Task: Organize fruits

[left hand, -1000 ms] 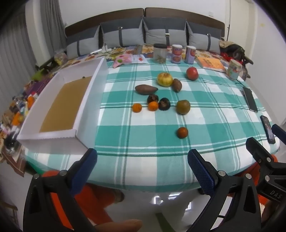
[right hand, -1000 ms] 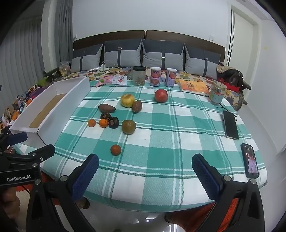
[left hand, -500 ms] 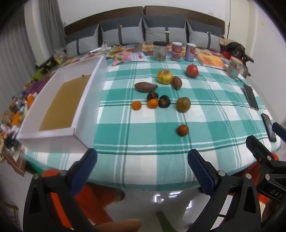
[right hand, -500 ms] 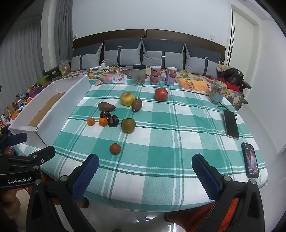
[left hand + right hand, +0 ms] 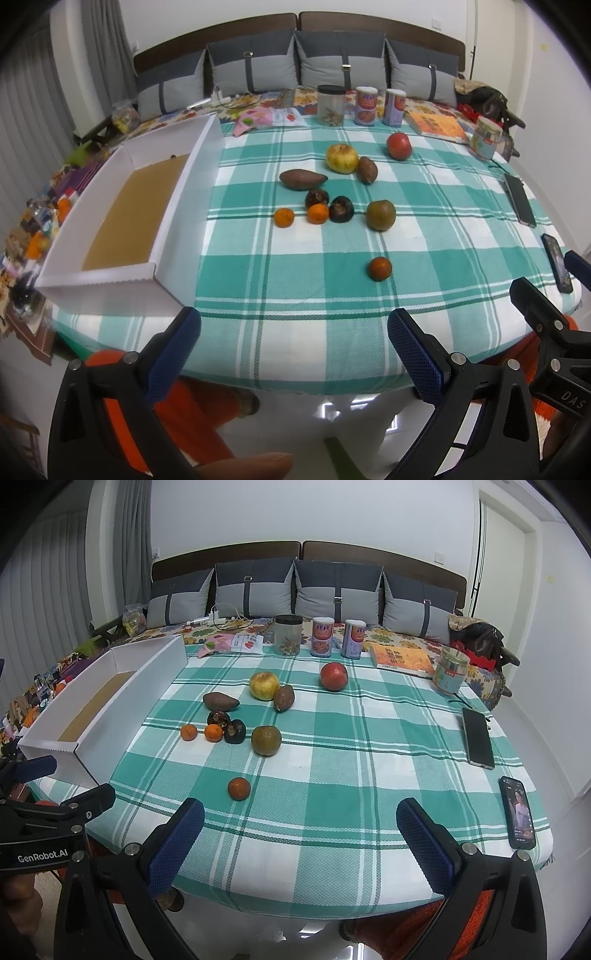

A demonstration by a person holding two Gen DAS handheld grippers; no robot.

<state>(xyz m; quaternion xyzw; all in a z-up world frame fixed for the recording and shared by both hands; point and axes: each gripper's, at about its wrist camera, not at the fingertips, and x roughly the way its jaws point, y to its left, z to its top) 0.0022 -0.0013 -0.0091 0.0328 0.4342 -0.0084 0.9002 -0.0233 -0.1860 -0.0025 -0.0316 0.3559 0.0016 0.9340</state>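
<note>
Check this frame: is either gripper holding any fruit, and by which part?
Nothing is held. The left gripper and right gripper are both open, short of the fruit on the table.

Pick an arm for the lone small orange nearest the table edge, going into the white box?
Either could; I'd lean left. Both grippers, left and right, are open and empty, and the orange sits left of the right gripper's centreline, toward the white box on the left.

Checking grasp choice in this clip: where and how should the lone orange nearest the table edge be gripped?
Probably across the lone orange's round middle, from above on the near side. It sits apart from the other fruit, so either open gripper, right or left, has room.
</note>
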